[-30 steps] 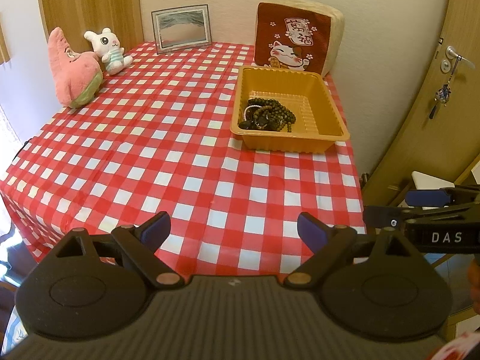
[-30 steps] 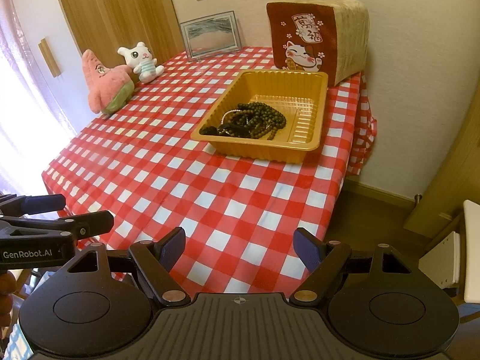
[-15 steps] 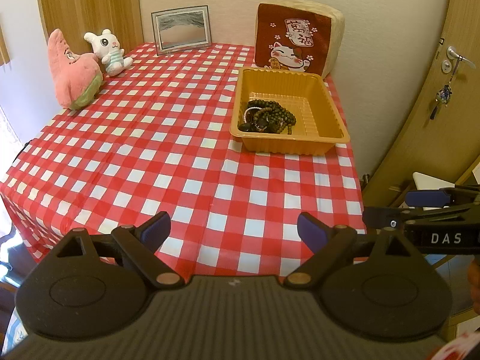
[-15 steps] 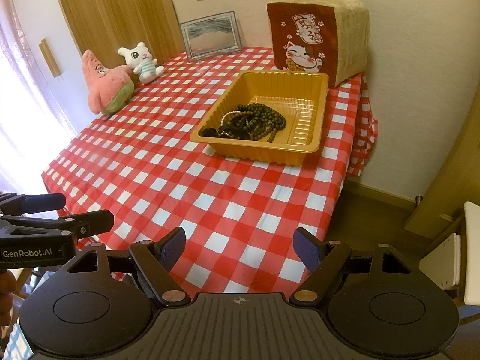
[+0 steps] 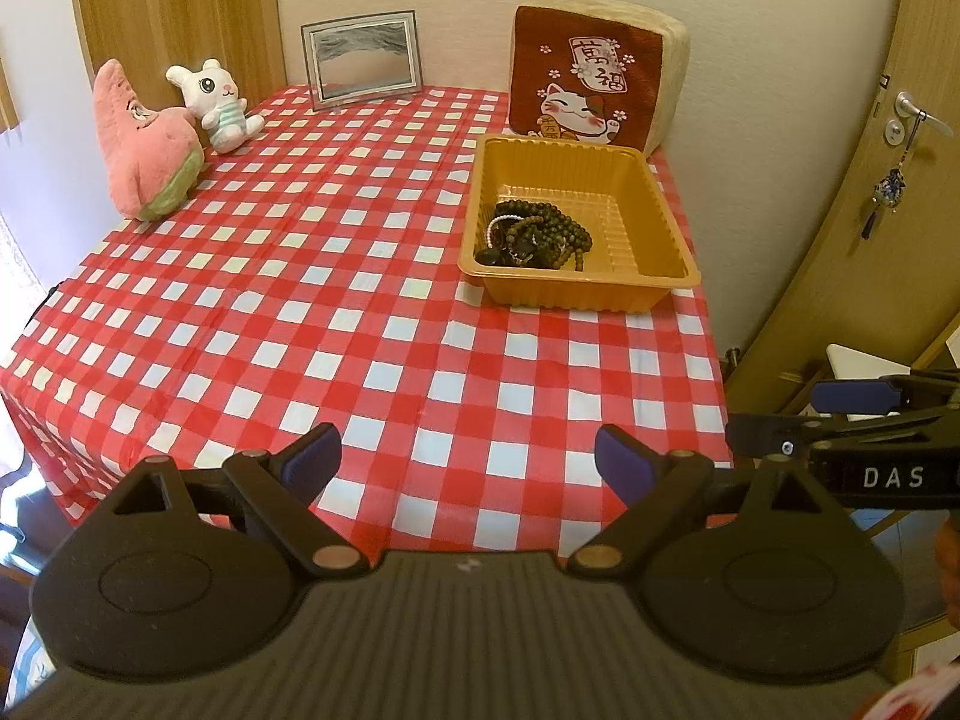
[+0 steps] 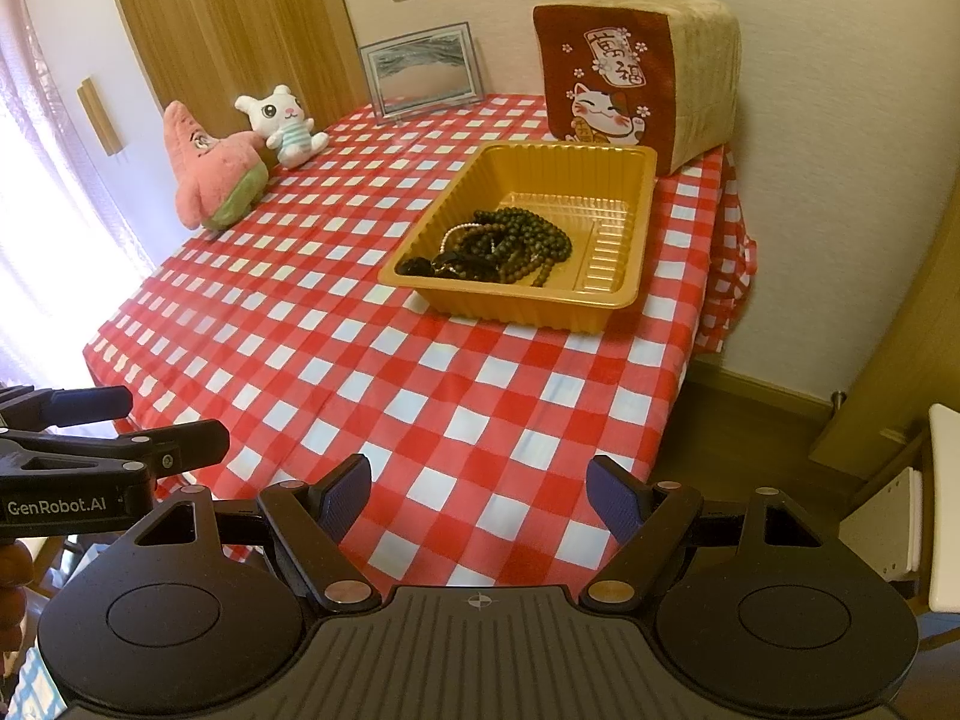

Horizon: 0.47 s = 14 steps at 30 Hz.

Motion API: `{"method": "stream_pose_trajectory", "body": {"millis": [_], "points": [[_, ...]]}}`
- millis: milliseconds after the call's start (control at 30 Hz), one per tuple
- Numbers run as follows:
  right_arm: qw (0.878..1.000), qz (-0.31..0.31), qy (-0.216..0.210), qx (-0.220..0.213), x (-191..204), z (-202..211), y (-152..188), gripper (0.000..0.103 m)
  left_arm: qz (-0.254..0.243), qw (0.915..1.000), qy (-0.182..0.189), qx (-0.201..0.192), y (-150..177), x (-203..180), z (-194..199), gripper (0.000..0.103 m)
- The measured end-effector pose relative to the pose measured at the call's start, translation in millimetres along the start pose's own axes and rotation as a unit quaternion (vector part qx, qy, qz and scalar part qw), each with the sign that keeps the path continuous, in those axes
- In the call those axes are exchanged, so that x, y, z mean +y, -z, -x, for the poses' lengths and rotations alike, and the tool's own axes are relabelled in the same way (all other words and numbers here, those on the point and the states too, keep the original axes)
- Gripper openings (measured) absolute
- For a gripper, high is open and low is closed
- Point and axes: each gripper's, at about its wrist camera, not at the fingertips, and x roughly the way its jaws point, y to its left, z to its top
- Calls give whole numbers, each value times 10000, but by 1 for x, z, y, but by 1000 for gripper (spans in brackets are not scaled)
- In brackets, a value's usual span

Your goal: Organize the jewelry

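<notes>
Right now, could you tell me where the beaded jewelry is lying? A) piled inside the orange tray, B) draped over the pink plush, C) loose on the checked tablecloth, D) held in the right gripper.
A: the dark beaded jewelry lies heaped in the orange tray, toward its near-left corner.

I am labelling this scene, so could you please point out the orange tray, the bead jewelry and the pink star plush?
orange tray (image 6: 624,300), right wrist view, near right rim.
bead jewelry (image 6: 516,237), right wrist view, middle of the pile.
pink star plush (image 5: 141,153), left wrist view, its body.
</notes>
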Motion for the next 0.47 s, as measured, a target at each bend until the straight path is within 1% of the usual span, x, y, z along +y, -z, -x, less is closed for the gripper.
{"method": "stream_pose_trajectory", "body": {"millis": [467], "points": [[10000,-15,-11,14,-4,-3,-3,79,-63,10000,0,18,-7,-5,-7,91]]}}
